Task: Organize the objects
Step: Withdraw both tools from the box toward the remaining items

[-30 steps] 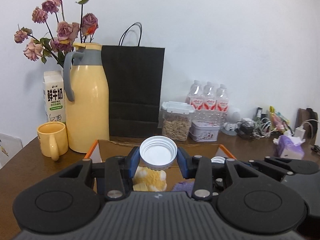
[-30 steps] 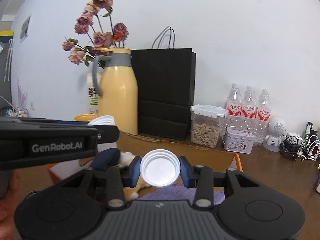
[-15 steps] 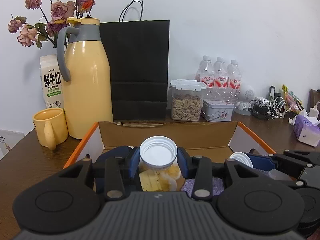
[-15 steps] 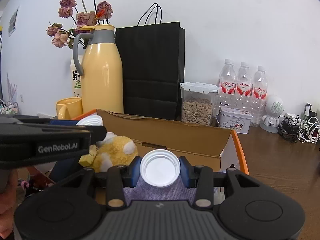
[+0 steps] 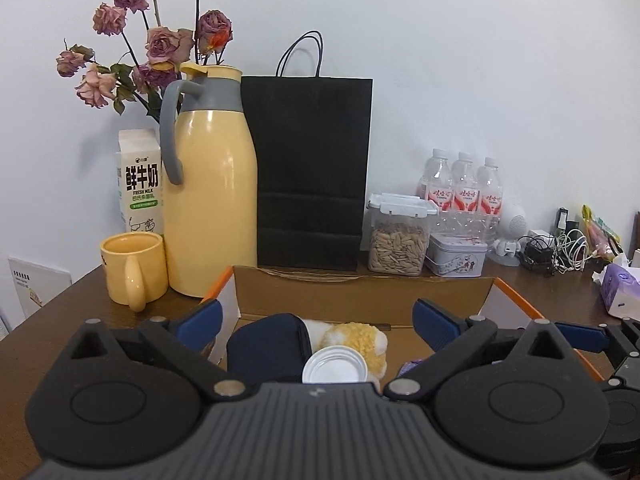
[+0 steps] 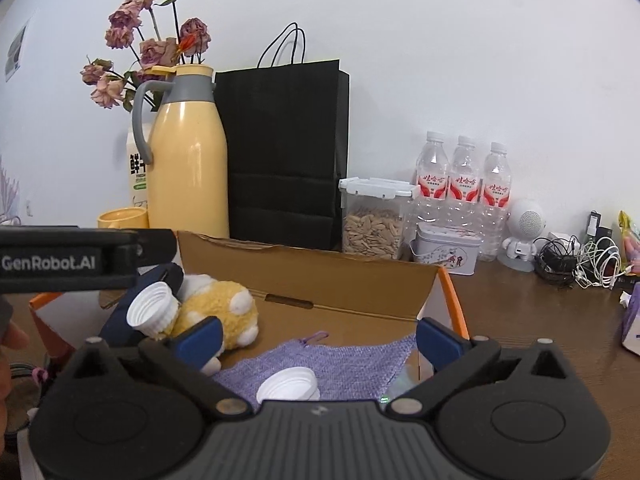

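An open cardboard box (image 5: pixel 360 296) (image 6: pixel 304 276) with orange-edged flaps sits on the brown table. My left gripper (image 5: pixel 318 318) is open above it; a white ribbed cup (image 5: pixel 335 369) lies below it against a yellow plush toy (image 5: pixel 360 338) and a dark blue pouch (image 5: pixel 268 350). My right gripper (image 6: pixel 318 336) is open over the box; a second white cup (image 6: pixel 288 386) lies on a purple knitted cloth (image 6: pixel 340 364). The first cup (image 6: pixel 152 314) and the plush (image 6: pixel 216 308) also show in the right wrist view, under the left gripper's body.
Behind the box stand a yellow thermos (image 5: pixel 210 200), a yellow mug (image 5: pixel 134 266), a milk carton (image 5: pixel 140 180), dried roses (image 5: pixel 148 44), a black paper bag (image 5: pixel 310 172), a seed jar (image 5: pixel 398 236), a tin (image 5: pixel 456 254), three water bottles (image 5: pixel 464 188). Cables (image 5: pixel 560 248) and a tissue pack (image 5: pixel 618 290) lie right.
Both grippers have opened and let go of their white cups. The cups have dropped into the box, one by the plush and pouch, one onto the purple cloth.
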`<state>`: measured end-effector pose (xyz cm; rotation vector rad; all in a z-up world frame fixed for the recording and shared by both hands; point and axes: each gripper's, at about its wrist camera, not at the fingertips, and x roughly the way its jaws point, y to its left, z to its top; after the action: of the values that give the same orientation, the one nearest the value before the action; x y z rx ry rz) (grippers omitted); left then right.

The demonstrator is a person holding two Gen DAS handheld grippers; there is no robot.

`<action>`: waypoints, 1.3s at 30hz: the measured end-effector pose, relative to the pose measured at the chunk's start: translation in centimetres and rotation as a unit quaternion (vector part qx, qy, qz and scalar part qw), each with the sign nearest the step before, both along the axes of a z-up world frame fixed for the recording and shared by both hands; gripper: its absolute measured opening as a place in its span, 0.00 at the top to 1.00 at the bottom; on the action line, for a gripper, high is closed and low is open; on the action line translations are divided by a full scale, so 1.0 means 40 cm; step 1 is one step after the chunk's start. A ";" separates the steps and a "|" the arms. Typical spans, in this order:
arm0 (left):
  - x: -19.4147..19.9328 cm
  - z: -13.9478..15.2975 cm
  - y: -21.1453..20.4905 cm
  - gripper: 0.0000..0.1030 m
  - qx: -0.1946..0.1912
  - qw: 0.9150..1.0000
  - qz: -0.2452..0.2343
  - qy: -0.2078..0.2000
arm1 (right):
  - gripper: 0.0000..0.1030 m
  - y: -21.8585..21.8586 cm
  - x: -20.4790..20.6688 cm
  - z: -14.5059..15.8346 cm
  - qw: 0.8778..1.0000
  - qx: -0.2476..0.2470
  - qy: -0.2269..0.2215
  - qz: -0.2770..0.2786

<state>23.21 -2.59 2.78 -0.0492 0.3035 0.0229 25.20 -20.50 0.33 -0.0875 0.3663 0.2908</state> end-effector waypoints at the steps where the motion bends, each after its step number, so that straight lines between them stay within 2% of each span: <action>1: 0.000 0.000 0.001 0.00 -0.001 1.000 -0.001 0.002 | 0.00 0.000 0.000 0.000 1.000 0.000 0.000 0.001; 14: -0.042 0.032 0.004 0.00 -0.001 1.000 0.002 -0.007 | 0.00 -0.001 -0.032 0.019 1.000 -0.008 -0.017 0.007; 24: -0.139 0.097 0.021 0.00 -0.005 1.000 -0.019 -0.015 | 0.00 -0.037 -0.154 0.119 0.996 -0.010 -0.077 0.031; 28: -0.174 0.107 0.040 0.00 -0.010 1.000 -0.027 -0.003 | 0.00 -0.051 -0.207 0.148 0.995 -0.022 -0.088 0.040; 32: -0.217 0.108 0.065 0.00 -0.009 1.000 -0.028 0.006 | 0.00 -0.074 -0.261 0.156 0.996 -0.025 -0.074 0.049; 39: -0.306 0.102 0.106 0.00 0.000 1.000 -0.021 0.016 | 0.00 -0.102 -0.355 0.129 0.997 -0.034 -0.040 0.061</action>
<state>10.96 1.66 6.86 -0.0415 0.3359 -0.0186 10.99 -24.58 5.48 -0.1889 0.2915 0.3934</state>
